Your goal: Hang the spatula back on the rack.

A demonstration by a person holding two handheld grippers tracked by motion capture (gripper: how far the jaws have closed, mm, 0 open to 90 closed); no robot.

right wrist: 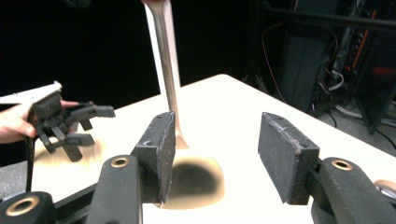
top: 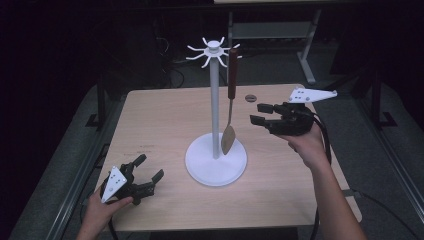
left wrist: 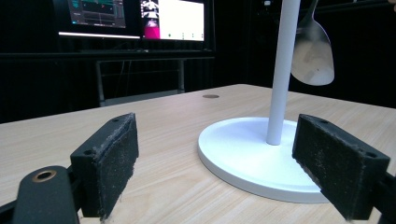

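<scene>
A white stand [top: 215,100] sits at the middle of the light wooden counter [top: 165,115]: a thin upright pole on a round, flat base [top: 200,165], topped by a ring of short curved hooks [top: 212,50]. From one hook on its right side hangs a spoon [top: 231,95], with a dark brown handle above, a slim metal neck below and an oval bowl at the bottom. The bowl hangs just above the base, beside the pole. In the left gripper view the bowl [left wrist: 314,56] looks pale and shiny; in the right gripper view the spoon's neck [right wrist: 166,70] runs down behind the left pad.

The left gripper [top: 148,170] rests low at the counter's near left corner, held in a hand [top: 102,210], its fingers [left wrist: 109,161] spread wide apart with nothing between them, pointing toward the base. The right gripper [top: 259,113] is held above the counter to the right of the spoon, near it but apart, its fingers [right wrist: 287,156] also spread and empty.
</scene>
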